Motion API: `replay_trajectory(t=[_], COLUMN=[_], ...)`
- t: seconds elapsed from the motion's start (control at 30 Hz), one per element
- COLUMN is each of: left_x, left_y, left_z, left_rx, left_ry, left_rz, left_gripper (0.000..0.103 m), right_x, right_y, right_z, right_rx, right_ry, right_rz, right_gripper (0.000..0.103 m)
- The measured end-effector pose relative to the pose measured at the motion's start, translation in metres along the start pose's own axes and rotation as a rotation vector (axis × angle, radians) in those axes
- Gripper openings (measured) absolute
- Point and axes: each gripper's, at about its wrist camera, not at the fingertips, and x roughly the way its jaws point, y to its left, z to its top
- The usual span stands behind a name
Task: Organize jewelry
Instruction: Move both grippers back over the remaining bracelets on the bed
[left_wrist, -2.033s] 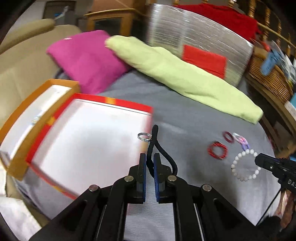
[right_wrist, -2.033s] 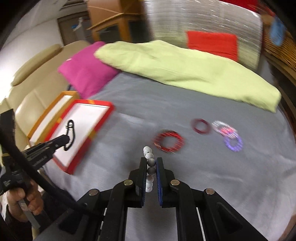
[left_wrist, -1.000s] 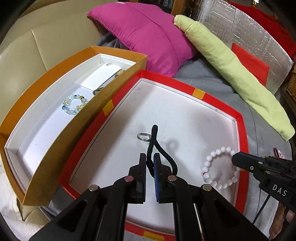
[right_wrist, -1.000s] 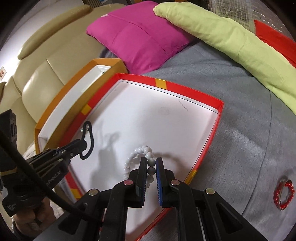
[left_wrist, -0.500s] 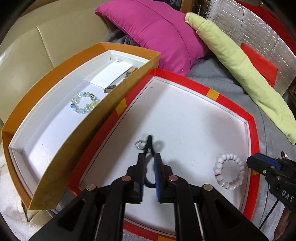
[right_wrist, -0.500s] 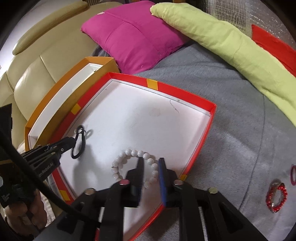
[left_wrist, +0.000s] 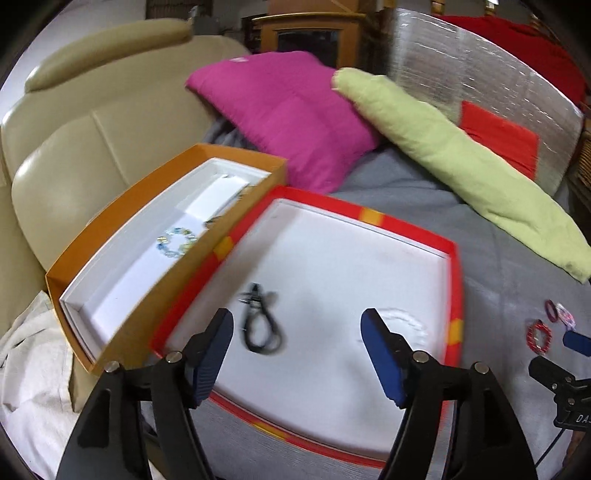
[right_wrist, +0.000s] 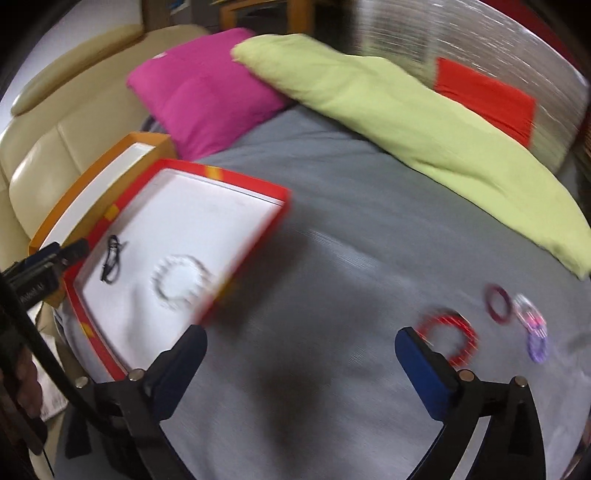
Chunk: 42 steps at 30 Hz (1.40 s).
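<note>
Both grippers, left gripper (left_wrist: 297, 334) and right gripper (right_wrist: 300, 350), just spread wide, empty, black cord (left_wrist: 260, 326) released between left's fingers.

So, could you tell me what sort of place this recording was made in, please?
Most likely a home living room or bedroom: a beige leather sofa, a pink cushion on a grey fabric cover, and a wooden cabinet behind.
</note>
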Motion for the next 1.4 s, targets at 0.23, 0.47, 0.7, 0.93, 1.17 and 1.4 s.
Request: replay_trajectory(t=[0.23,0.47,0.7,0.93,1.17,1.4], left_x=[-0.023,-0.034,-0.025,0.008,0.024,0.018], left_y=[-0.078,-0.154,-0.214,-0.244,-0.233,-0.225], left_z=[-0.018,-0.045,-0.081,-0.109,-0.117,-0.125], left_rx=[0.136,0.248,0.331,0.383,0.350,0.345], left_ry=[-0.007,0.026,0.096,0.190,0.208,0.168], left_rz=[-0.067,-0.145,-0.220,-0.213,-0.186,-0.204], left_gripper=[0.080,0.080,0.080,0.080,0.103,0.103], right_x=[-0.022,-0.040,-0.053,-0.038,-0.029,-0.028], right_y=[-0.089,-0.175,-0.238,-0.263,-0.263,-0.263], right_z=[-0.062,-0.118,-0.159,-0.180,-0.183,-0.185], right_rx=[0.172,0.338,0.428,0.486,0.475,0.496], right_ry=[0.039,0.030,0.026,0.060,0.106,0.106], right_rz=[0.002,-0.148,-0.238,-0.244,-0.259,-0.264], right_gripper=[0.103,0.103,0.103,0.103,0.103,0.103])
